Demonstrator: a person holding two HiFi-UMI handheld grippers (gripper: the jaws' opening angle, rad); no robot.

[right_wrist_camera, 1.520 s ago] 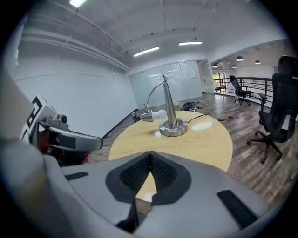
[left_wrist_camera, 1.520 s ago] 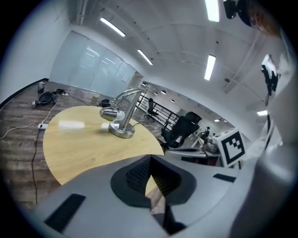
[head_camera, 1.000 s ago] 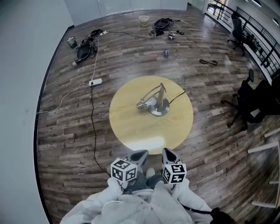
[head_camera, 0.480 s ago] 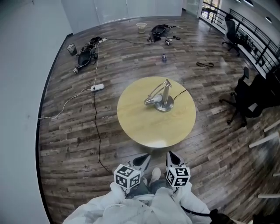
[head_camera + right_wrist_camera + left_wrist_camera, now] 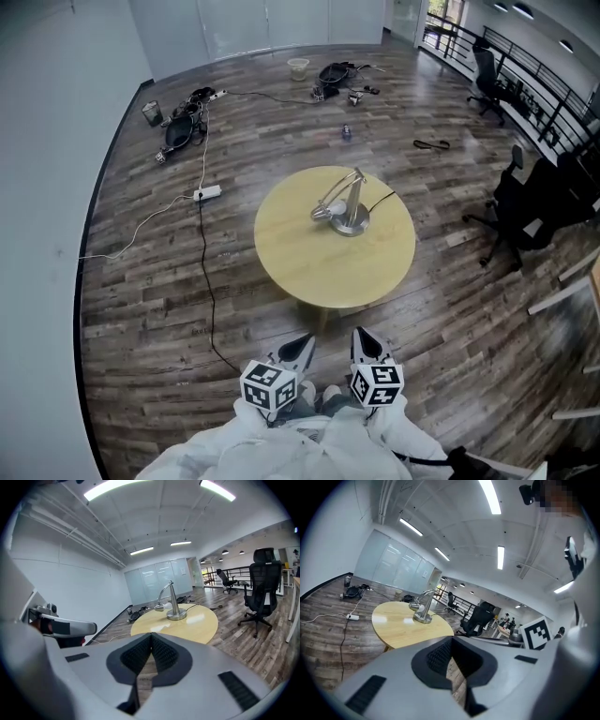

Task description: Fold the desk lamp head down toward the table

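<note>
My left tool (image 5: 300,345) and right tool (image 5: 364,339) were both closed, empty; the lamp (image 5: 339,206) stood well ahead on the worktop (image 5: 309,267).

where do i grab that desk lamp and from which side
Probably the thin curved neck just behind the head, jaws across it, coming from the table's near edge: it arches clear above the round base, and nothing blocks that side.

Honestly, you've got nothing readable here: no words, brands or numbers on anything. Closest thing is the black-and-white square markers (image 5: 269,386) on your left gripper (image 5: 298,347) and right gripper (image 5: 364,341), and those are just patterns.
</note>
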